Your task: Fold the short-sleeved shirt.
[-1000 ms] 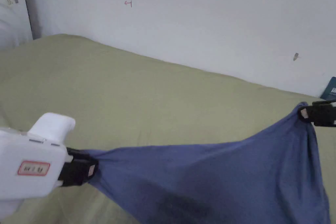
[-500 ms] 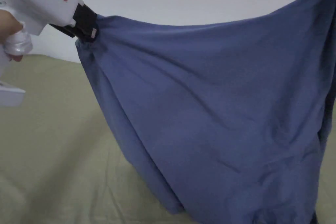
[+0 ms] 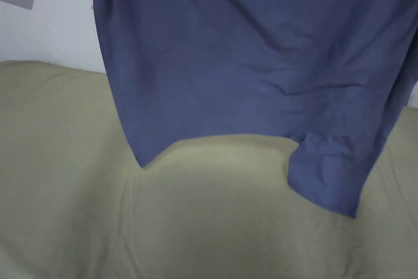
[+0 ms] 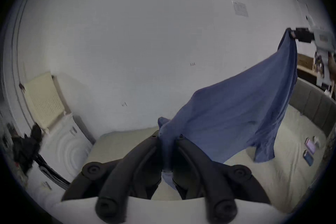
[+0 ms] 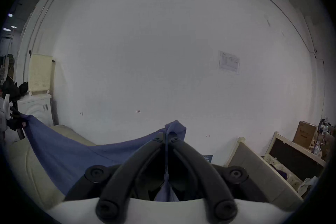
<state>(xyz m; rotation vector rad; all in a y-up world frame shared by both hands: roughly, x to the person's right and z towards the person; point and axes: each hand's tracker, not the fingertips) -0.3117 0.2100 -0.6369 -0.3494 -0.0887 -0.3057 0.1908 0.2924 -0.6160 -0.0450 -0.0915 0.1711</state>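
The blue short-sleeved shirt (image 3: 253, 59) hangs in the air over the green bed (image 3: 81, 194), stretched wide between both grippers. Its lower edge and one sleeve (image 3: 326, 177) dangle just above the sheet. In the left gripper view my left gripper (image 4: 167, 137) is shut on a bunched corner of the shirt (image 4: 227, 118); the right gripper (image 4: 294, 36) holds the far corner. In the right gripper view my right gripper (image 5: 166, 137) is shut on a fold of the shirt (image 5: 72, 148), and the left gripper (image 5: 17, 123) grips the far end.
A white wall (image 3: 49, 34) stands behind the bed. A washing machine (image 4: 67, 148) with a cream basket on it is at the left. Two phones (image 4: 309, 151) lie on the bed's right side. A padded headboard (image 5: 254, 169) and cardboard box (image 5: 303, 134) are at the right.
Both grippers have lifted the shirt from low over the bed to high up, out past the head view's top edge. The shirt now hangs open, its hem off the sheet.
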